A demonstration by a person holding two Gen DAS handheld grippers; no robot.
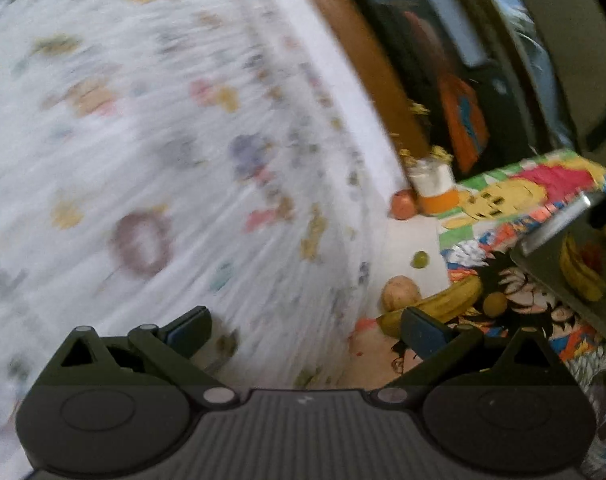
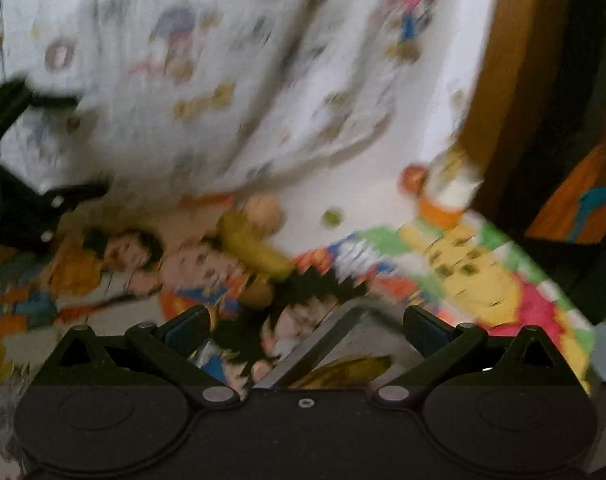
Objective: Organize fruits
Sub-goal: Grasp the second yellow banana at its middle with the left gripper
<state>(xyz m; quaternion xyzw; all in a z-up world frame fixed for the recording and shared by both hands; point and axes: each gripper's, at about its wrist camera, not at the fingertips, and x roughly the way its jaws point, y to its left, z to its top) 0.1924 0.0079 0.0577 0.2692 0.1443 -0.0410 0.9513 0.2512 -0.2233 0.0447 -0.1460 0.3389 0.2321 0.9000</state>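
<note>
Both views are motion-blurred. My left gripper (image 1: pixel 305 330) is open and empty, hanging above the bed. Ahead to its right lie a yellow banana (image 1: pixel 443 306), a tan round fruit (image 1: pixel 401 292), a small green fruit (image 1: pixel 420 259), a small yellow fruit (image 1: pixel 495 303) and a reddish apple (image 1: pixel 403 205). A grey tray (image 1: pixel 551 248) at the right holds bananas (image 1: pixel 581 274). My right gripper (image 2: pixel 305 330) is open and empty over the tray corner (image 2: pixel 343 322), which holds a banana (image 2: pixel 351 368). Beyond it lie a banana (image 2: pixel 259 250), a tan fruit (image 2: pixel 265 210), a green fruit (image 2: pixel 332 217) and an apple (image 2: pixel 414 178).
A white patterned sheet (image 1: pixel 163 140) covers the bed, with a bright cartoon-print cloth (image 1: pixel 515 200) under the fruit. A white and orange cup (image 1: pixel 433 190) stands near the apple. A wooden bed frame (image 1: pixel 367 64) runs behind. The other gripper (image 2: pixel 19 184) shows at the left of the right wrist view.
</note>
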